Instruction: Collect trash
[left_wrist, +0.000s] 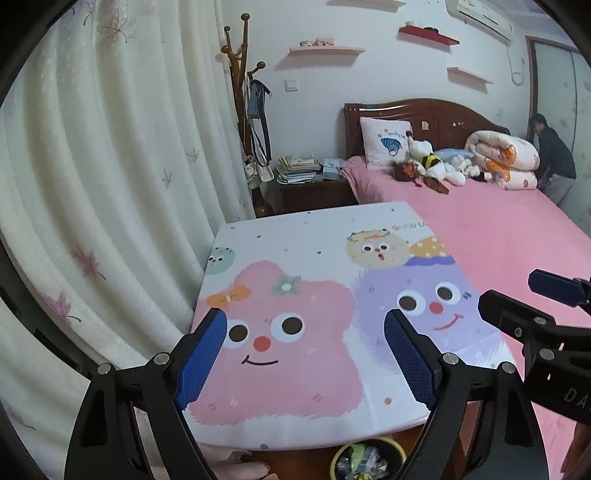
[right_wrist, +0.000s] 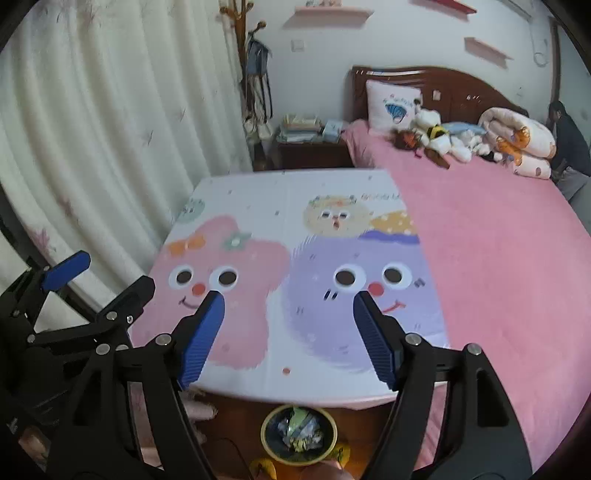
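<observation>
A small round bin (right_wrist: 299, 434) with a yellow rim sits on the floor below the near table edge, holding crumpled wrappers; it also shows in the left wrist view (left_wrist: 367, 459). My left gripper (left_wrist: 303, 326) is open and empty above the cartoon-printed table top (left_wrist: 306, 240). My right gripper (right_wrist: 290, 301) is open and empty above the same table top (right_wrist: 280, 199). The right gripper shows at the right edge of the left wrist view (left_wrist: 532, 291); the left gripper shows at the left of the right wrist view (right_wrist: 107, 271). No loose trash shows on the table.
A pink bed (right_wrist: 498, 240) with plush toys (right_wrist: 436, 138) and a rolled quilt (right_wrist: 517, 138) lies right of the table. A curtain (left_wrist: 110, 166) hangs on the left. A nightstand with books (left_wrist: 299, 170) and a coat rack (left_wrist: 240, 74) stand behind. A person (left_wrist: 554, 155) crouches at far right.
</observation>
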